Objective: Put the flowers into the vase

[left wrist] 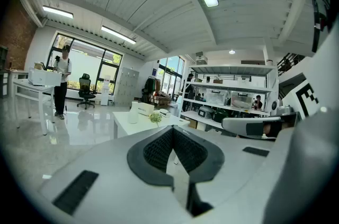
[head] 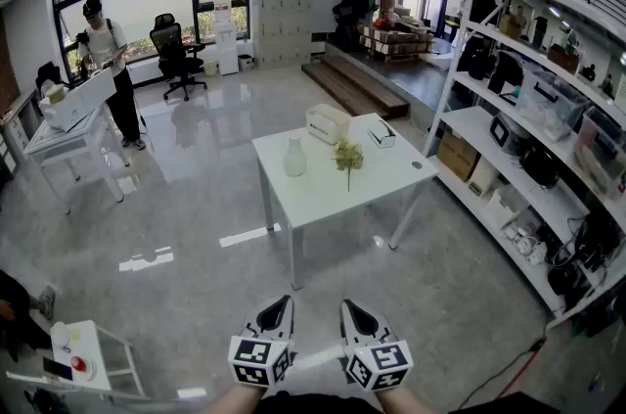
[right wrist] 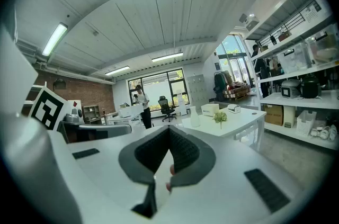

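The left hand-held gripper (head: pixel 277 304) and right hand-held gripper (head: pixel 356 308), both pressed together and empty, are well short of the tabletop (head: pixel 323 195) ahead, where the flowers (head: pixel 347 154) stand just right of the vase (head: pixel 295 158), likelier the right's reach.

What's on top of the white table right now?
On the table: a white vase, the flowers beside it, not in it, a white basket and a small box behind them. Their contents are hidden.
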